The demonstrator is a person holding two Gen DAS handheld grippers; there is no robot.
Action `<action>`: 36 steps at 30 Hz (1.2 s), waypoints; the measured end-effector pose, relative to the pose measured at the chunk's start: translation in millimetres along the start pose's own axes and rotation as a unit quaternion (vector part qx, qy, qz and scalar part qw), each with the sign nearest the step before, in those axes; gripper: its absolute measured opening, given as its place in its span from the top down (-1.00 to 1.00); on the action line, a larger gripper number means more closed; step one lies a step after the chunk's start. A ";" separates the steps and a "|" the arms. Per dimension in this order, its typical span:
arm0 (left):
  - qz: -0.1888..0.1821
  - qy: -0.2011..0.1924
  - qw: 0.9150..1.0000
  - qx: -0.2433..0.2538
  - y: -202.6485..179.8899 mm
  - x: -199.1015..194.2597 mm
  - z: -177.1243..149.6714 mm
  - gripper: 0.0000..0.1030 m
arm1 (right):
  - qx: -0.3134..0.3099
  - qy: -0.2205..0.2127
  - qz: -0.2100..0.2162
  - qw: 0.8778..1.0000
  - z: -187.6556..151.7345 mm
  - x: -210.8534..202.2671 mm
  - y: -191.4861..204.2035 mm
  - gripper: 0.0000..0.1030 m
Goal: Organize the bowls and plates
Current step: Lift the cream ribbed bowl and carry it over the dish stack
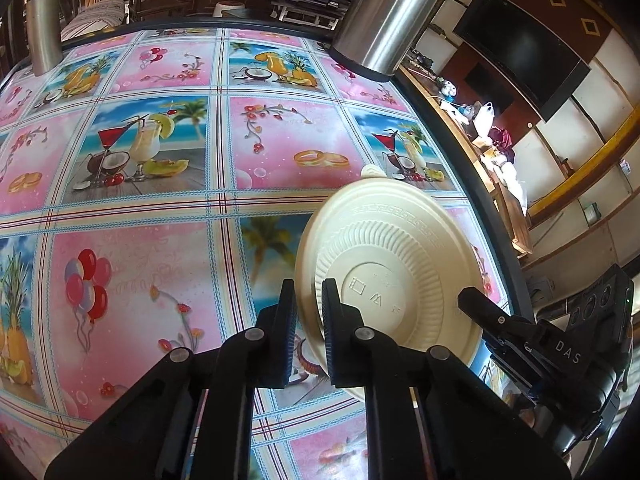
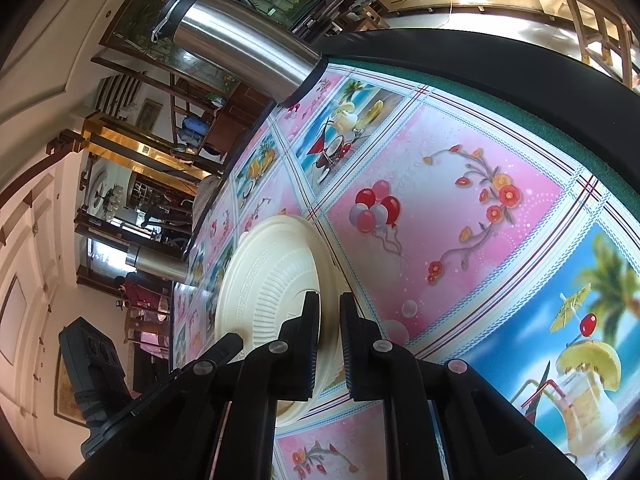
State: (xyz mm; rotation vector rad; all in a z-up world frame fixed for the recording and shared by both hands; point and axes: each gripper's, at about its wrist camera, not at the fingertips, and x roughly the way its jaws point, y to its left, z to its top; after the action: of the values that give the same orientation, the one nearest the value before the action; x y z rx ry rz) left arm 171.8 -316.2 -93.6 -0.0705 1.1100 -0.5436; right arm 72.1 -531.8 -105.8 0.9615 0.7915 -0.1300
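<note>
Cream-coloured round disposable plates (image 1: 394, 264), ribbed and stacked upside down, are lying on the worktop (image 1: 160, 208), which is covered with a glossy pink-and-blue cloth printed with balloons, cocktails and flowers. We are gripping the stack from two sides. Our left claw (image 1: 309, 320) is sitting narrow and clamped on the plates' rim, one black pad outside the edge and the other pressing on the ribbed underside, so the stack is stretching ahead and to the right of this claw. Beyond the far edge of the plates, a small cream tab (image 1: 374, 171) is peeking out; we cannot tell what it belongs to. Our right claw (image 2: 329, 336) is likewise sitting narrow, pinching the opposite rim of the plates (image 2: 268, 276), with the stack spreading out to the left of this claw. In the left wrist view, the right claw (image 1: 480, 304) is showing as a black finger touching the plates' right edge.

Far ahead of the left claw, a tall brushed-steel cylindrical flask (image 1: 386, 16) is standing at the worktop's back right corner, and a second, slimmer steel cylinder (image 1: 44, 24) is standing at the back left.
</note>
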 end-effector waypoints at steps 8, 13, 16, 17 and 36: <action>0.007 -0.004 1.000 0.005 -1.8 -1.3 -1.2 0.81 | -0.003 -0.001 -0.002 1.000 1.0 1.5 0.2 0.78; 0.010 -0.005 1.000 0.006 -1.0 -3.2 -3.3 0.81 | -0.004 -0.001 -0.002 1.000 1.1 1.6 -0.3 0.78; 0.010 -0.005 1.000 0.005 0.9 -4.2 -4.2 0.81 | -0.006 0.000 -0.001 1.000 -0.1 1.3 0.5 0.78; 0.011 -0.004 1.000 0.004 1.6 -4.5 -4.4 0.81 | -0.006 0.000 -0.001 1.000 -0.9 1.3 0.9 0.78; 0.030 -0.033 0.997 -0.070 81.4 -63.8 -55.0 0.79 | -0.024 0.061 0.050 0.997 -40.2 33.9 34.0 0.78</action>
State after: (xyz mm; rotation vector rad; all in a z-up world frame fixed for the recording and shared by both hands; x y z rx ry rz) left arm 134.3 -205.3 -91.7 -0.1763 1.0820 -0.4068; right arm 89.2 -472.7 -117.7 0.9691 0.8536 0.0355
